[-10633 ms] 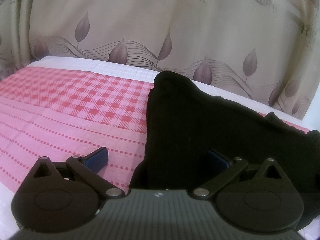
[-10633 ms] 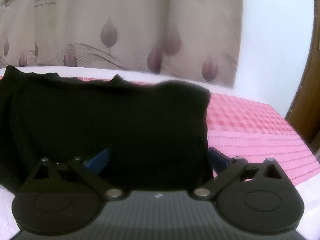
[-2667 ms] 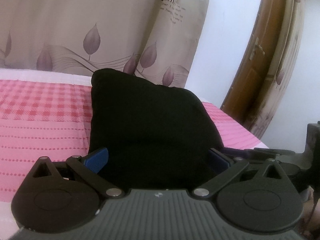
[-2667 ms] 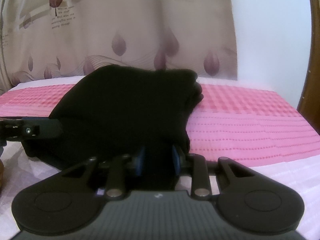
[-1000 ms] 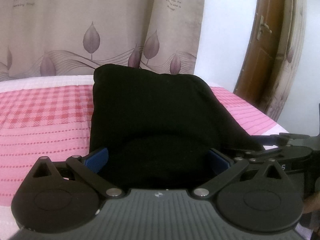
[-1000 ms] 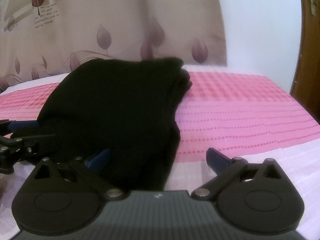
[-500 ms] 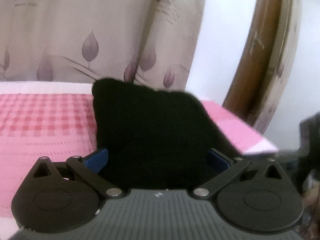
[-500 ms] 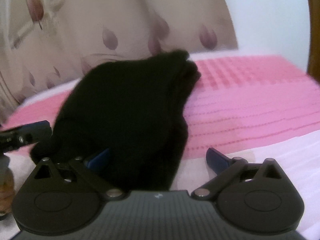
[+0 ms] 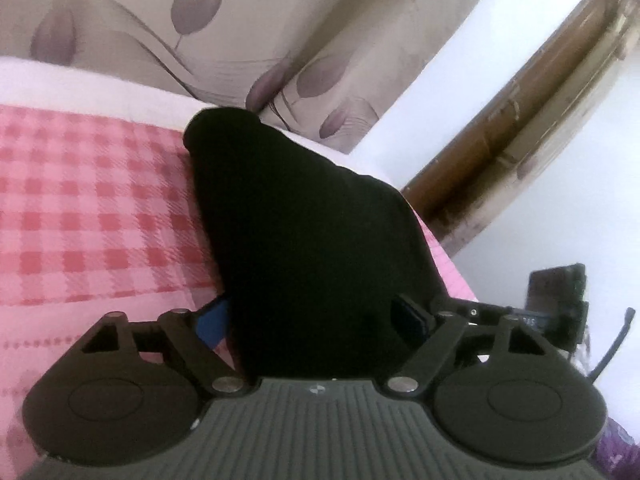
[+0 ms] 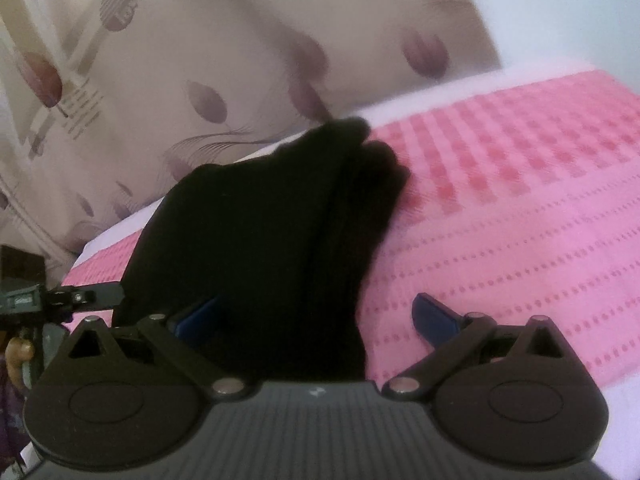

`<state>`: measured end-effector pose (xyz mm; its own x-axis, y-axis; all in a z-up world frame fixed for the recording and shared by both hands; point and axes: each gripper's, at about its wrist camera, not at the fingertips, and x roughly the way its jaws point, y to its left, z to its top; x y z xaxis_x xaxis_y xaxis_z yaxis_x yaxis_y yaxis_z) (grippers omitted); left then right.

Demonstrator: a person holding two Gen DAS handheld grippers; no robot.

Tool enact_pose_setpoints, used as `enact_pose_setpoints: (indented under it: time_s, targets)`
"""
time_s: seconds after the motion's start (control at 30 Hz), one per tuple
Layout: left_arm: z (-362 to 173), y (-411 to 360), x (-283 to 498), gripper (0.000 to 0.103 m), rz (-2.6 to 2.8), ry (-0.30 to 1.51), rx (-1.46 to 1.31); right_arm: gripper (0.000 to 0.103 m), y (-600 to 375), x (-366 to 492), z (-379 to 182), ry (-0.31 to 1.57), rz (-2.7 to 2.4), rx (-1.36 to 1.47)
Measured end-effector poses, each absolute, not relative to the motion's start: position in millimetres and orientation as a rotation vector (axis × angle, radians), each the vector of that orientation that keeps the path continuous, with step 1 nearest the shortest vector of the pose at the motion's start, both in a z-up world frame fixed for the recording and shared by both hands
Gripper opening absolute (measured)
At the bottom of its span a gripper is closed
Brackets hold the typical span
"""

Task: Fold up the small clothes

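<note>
We are working at the near edge of the bed (image 9: 92,216), where a folded black garment (image 9: 312,232) is lying on the pink checked cover. In both wrist views the garment is sitting as a thick, layered bundle, its near end at our grippers and its far end tapering toward the leaf-print curtain (image 9: 200,24). Its long axis is running from near to far, leaning slightly left in the left view and slightly right in the right view, because we are looking at it from either side.

Our left gripper (image 9: 316,316) is straddling the near end of the bundle: the cloth is filling the gap between the two blue pads, and the jaws are closing on it. Whether the pads are pressing yet we cannot tell, since the black fabric is hiding the contact.

Our right gripper (image 10: 316,316) is standing wide open. Its left pad is tucked against the bundle's right side while its right pad is hanging over bare pink cover, gripping nothing.

We judge the grippers are placed at the two near corners so the bundle can be squared up or folded once more away from us. The stacked edges on the right side look loose and could slip apart.
</note>
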<state>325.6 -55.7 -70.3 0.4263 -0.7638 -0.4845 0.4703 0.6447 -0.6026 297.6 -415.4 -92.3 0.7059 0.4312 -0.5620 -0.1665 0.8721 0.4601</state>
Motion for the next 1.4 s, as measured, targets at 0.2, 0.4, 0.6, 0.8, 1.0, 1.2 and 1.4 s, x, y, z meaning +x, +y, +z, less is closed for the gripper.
enact_pose_setpoints:
  time_s: [0.2,0.4,0.6,0.8,1.0,1.2,1.4]
  targets:
    - [-92,-43,351,0.056,-0.86,0.842,-0.503,0.102,-414,326,-94,0.739,0.439,0.358]
    - [-92,-46,361,0.056,-0.888,0.87,-0.527,0.101,-398,344,-96,0.749,0.543,0.372]
    - [-94,-52,369,0.056,-0.908,0.875,-0.537,0.097,-406,342,-103,0.727,0.605,0.48]
    - [-89,-64,372,0.081,-0.946,0.868,-0.487,0.098,-419,346,-106,0.73,0.652,0.534]
    - [-89,-75,367,0.079,-0.943,0.832,-0.454,0.1,-424,341,-106,0.707,0.663,0.551]
    - [-99,-64,376,0.048,-0.895,0.857,-0.534,0.103,-418,343,-103,0.705,0.659,0.537]
    - [-97,-67,367,0.04,-0.852,0.829,-0.512,0.046,-407,338,-102,0.703,0.613,0.465]
